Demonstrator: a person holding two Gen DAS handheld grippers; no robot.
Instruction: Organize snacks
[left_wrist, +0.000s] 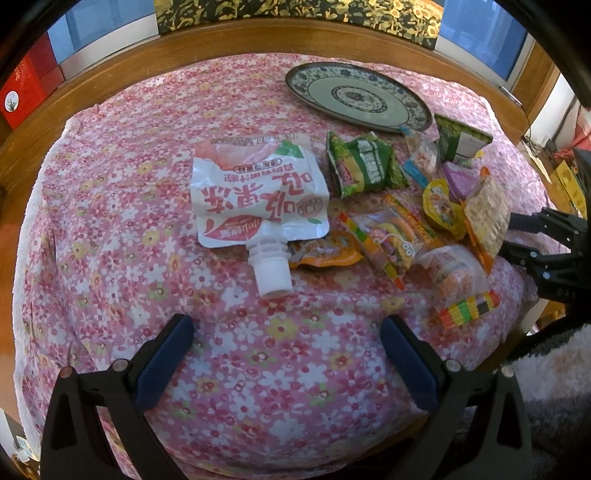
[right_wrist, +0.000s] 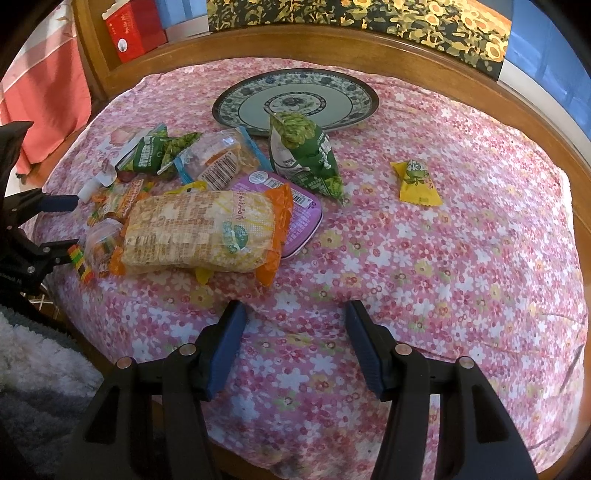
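Both tongs spread, empty; jelly pouch (left_wrist: 258, 192) judged soft, slippery, best pinched at stiff capped spout (left_wrist: 271, 275)

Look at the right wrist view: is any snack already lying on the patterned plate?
No. The plate shows a bare centre, and the green packet stands on the cloth in front of it.

Snack pile (right_wrist: 207, 206) crowds the left; bare cloth (right_wrist: 443, 258) lies right.

We see a pink floral tablecloth (left_wrist: 110, 184) over the wooden bench (left_wrist: 110, 70), a red box (right_wrist: 133, 33) behind, patterned gold-black fabric (right_wrist: 369, 22).
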